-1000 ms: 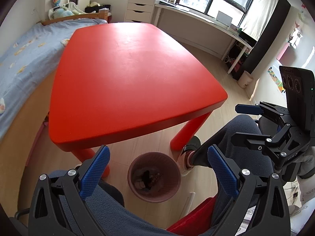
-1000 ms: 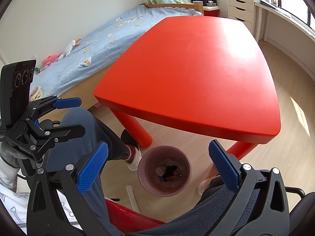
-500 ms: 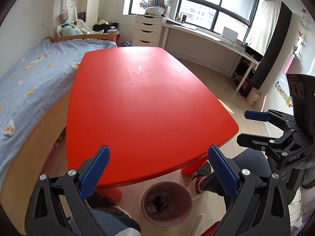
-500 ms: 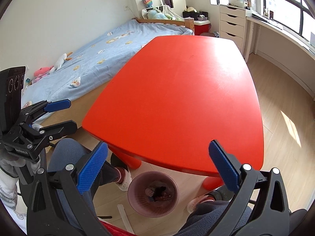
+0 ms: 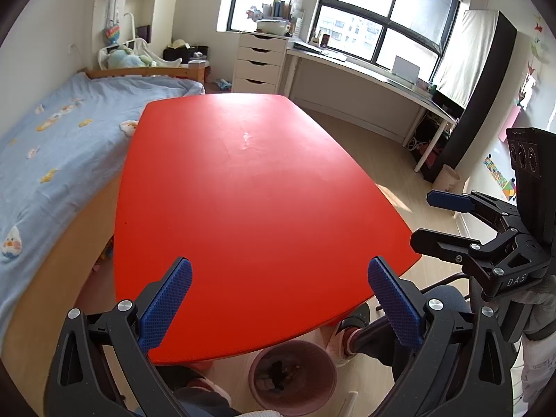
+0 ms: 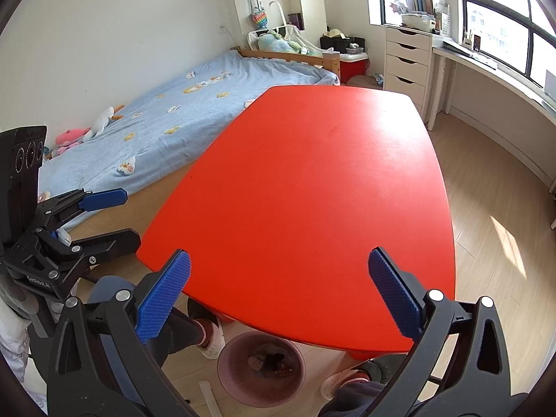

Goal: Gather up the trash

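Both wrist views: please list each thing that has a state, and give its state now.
left gripper: open, holds nothing.
right gripper: open, holds nothing.
red table: top bare, no trash on it.
pink bin: upright on the floor under the near table edge, with trash inside.
white drawer unit: drawers shut.
bed: covered by blue sheet, soft toys on it.

Left tool [image 5: 279,299]: jaws spread wide, blue pads [image 5: 166,305] facing each other, nothing between them. It is held above the near edge of the counter [image 5: 257,191], tilted down toward it.

Right tool [image 6: 279,293]: jaws likewise spread wide and empty, held above the same near edge, beside the left tool and apart from it.

The person's legs [image 6: 180,330] extend under the near edge of the counter.
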Available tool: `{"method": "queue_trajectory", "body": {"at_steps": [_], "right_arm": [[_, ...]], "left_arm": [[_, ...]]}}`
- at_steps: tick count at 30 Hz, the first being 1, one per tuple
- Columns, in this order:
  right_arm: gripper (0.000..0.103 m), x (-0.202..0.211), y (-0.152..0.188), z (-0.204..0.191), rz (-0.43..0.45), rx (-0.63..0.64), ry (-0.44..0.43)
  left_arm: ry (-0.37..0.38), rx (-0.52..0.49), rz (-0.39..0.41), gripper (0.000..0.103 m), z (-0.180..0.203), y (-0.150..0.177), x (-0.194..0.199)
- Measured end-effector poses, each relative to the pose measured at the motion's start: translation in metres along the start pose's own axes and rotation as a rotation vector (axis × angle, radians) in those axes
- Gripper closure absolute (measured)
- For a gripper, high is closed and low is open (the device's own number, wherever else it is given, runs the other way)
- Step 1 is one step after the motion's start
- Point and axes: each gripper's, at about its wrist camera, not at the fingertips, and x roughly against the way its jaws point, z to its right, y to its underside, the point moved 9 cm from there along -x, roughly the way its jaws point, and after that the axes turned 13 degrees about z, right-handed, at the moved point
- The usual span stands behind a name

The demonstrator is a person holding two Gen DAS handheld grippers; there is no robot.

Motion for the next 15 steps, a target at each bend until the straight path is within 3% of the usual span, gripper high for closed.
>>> {"method": "queue_trajectory", "body": {"at_steps": [15], "right_arm": [[0.003, -0.0014, 0.0007, 0.0015, -0.002, -0.002, 0.005]], "left_arm": [[0.002, 0.033, 0.010, 0.006, -0.0007, -0.0036, -0.0001]]}}
